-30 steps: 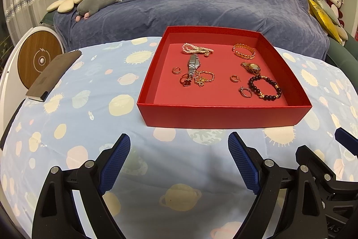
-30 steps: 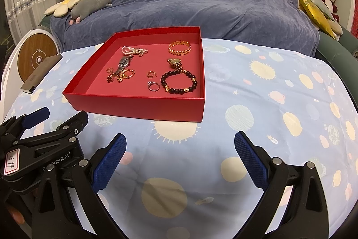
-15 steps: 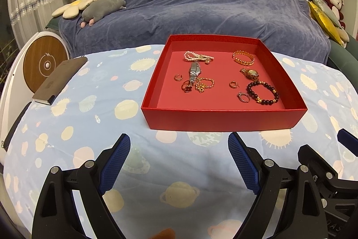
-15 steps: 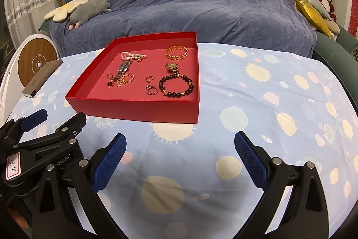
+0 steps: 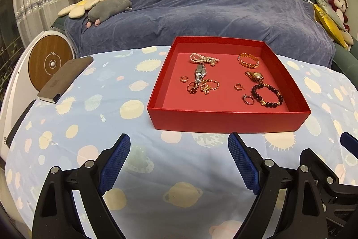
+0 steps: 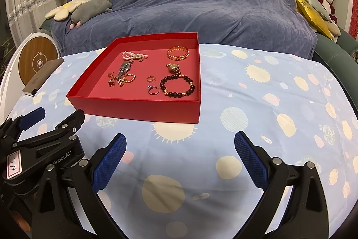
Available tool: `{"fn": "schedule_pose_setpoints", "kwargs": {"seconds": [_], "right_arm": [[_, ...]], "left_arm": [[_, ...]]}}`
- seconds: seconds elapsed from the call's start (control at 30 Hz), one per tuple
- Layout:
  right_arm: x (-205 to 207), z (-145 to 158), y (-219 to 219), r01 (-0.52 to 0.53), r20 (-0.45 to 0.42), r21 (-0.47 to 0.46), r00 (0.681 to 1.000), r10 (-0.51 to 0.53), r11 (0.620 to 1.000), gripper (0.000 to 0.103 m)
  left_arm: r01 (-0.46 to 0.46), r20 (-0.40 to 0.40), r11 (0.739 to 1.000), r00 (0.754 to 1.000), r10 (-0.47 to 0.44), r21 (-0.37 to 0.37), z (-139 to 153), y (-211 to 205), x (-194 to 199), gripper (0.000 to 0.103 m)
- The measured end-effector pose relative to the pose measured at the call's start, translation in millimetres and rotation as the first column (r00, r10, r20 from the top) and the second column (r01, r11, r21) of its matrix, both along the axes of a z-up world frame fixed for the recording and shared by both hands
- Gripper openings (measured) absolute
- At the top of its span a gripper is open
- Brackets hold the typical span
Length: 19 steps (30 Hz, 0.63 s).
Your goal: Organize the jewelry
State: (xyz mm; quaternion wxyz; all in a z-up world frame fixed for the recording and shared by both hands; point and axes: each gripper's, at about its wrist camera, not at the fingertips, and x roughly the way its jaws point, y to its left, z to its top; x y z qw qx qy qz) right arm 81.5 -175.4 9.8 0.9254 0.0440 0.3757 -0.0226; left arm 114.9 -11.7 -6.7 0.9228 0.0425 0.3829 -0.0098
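Observation:
A red open box sits on the planet-print cloth and holds several pieces of jewelry: a pearl bracelet, a silver watch, a gold chain bracelet, a gold watch, a dark bead bracelet, a silver ring and small gold rings. My left gripper is open and empty, well in front of the box. My right gripper is open and empty, in front of the box's right corner. The left gripper also shows in the right wrist view.
A dark notebook lies at the table's left edge beside a round wood-faced device. A blue-covered sofa with plush toys stands behind the table. The table's cloth spreads to the right of the box.
Both grippers have drawn back and up from the box, which now looks smaller and farther away. Both stay open and empty. The jewelry has not moved.

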Motion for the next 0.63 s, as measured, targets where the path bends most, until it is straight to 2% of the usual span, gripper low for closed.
{"fn": "schedule_pose_setpoints", "kwargs": {"seconds": [0.43,0.63], "right_arm": [[0.5,-0.3,1.0,-0.002,0.0,-0.004,1.0,0.002,1.0,0.095],[0.3,-0.4,1.1,-0.002,0.002,-0.005,1.0,0.002,1.0,0.095]], "left_arm": [[-0.011,0.013,1.0,1.0,0.011,0.021,1.4,-1.8,-0.5,0.086],[-0.004,0.006,1.0,1.0,0.004,0.007,0.6,-0.8,0.6,0.086]]}}
